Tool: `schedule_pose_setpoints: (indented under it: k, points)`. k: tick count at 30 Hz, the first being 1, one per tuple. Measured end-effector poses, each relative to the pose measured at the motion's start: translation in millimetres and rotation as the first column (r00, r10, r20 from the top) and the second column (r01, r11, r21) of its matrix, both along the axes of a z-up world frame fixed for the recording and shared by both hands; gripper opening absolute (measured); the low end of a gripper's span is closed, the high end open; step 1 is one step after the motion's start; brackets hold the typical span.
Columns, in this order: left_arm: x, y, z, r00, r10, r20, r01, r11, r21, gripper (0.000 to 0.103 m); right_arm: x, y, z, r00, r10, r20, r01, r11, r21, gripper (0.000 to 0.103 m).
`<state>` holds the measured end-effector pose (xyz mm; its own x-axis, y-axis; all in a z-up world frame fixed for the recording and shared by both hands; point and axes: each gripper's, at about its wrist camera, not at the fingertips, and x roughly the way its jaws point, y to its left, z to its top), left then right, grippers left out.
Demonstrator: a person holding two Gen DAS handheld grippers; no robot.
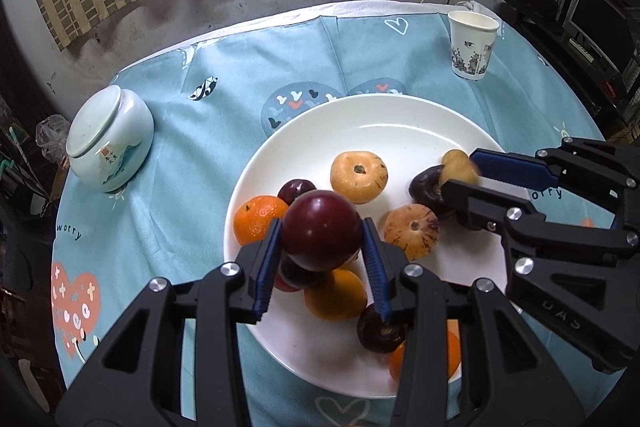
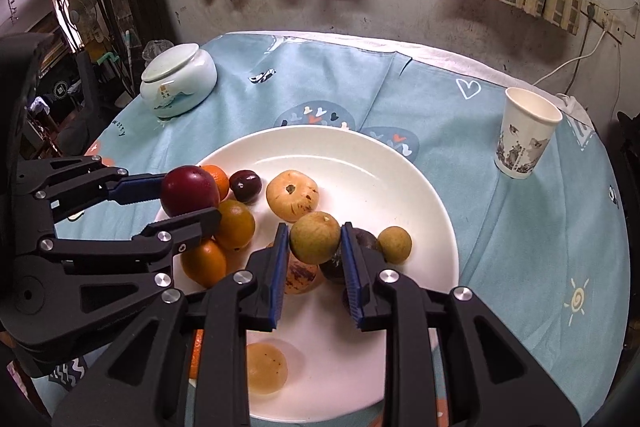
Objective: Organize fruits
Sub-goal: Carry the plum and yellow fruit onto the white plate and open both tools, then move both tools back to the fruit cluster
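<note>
A white plate (image 1: 280, 139) (image 2: 420, 179) on the blue tablecloth holds several fruits: oranges (image 1: 258, 219), dark plums (image 1: 296, 190) and tan round fruits (image 1: 359, 177) (image 2: 292, 195). My left gripper (image 1: 322, 227) (image 2: 190, 199) is shut on a large dark red plum (image 1: 322, 247) (image 2: 188, 187), held over the oranges at the plate's left side. My right gripper (image 2: 315, 229) (image 1: 460, 171) is shut on a small yellow-green fruit (image 2: 315, 241) (image 1: 460, 163) above the plate's middle right. Another small yellow-green fruit (image 2: 395, 244) lies just right of it.
A pale ceramic lidded jar (image 1: 108, 139) (image 2: 178, 87) stands at the table's left. A printed paper cup (image 1: 472, 45) (image 2: 524, 133) stands at the back right. A wall with checked curtains rises behind the round table, and cables hang at the right.
</note>
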<state>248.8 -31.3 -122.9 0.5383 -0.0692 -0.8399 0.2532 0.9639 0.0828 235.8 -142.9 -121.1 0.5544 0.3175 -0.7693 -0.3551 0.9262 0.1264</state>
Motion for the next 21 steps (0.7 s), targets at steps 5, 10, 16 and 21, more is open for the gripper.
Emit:
schedule_pose_setpoints:
  k: [5,10,16,21]
  points:
    - [-4.8,2.3,13.8,0.999,0.006,0.037,-0.006,1.000,0.005,0.053,-6.2,-16.1,10.5,0.998,-0.049,0.026,0.048,0.998,0.041,0.058]
    - [-18.6,3.0,35.2,0.998,0.001,0.070,-0.002,1.000,0.005,0.055,-26.1,-22.5,23.2,0.998,-0.051,0.045,0.051,0.999,0.016,0.058]
    - [-49.5,4.4,64.6,0.994,-0.002,0.114,0.002,1.000,0.002,0.061,-65.0,-33.2,40.4,0.996,-0.067,0.064,0.067,0.998,0.002,0.059]
    - [-84.9,8.7,84.6,0.989,-0.001,0.148,0.001,1.000,0.004,0.068,-105.2,-41.3,47.7,0.995,-0.069,0.073,0.071,0.997,-0.014,0.060]
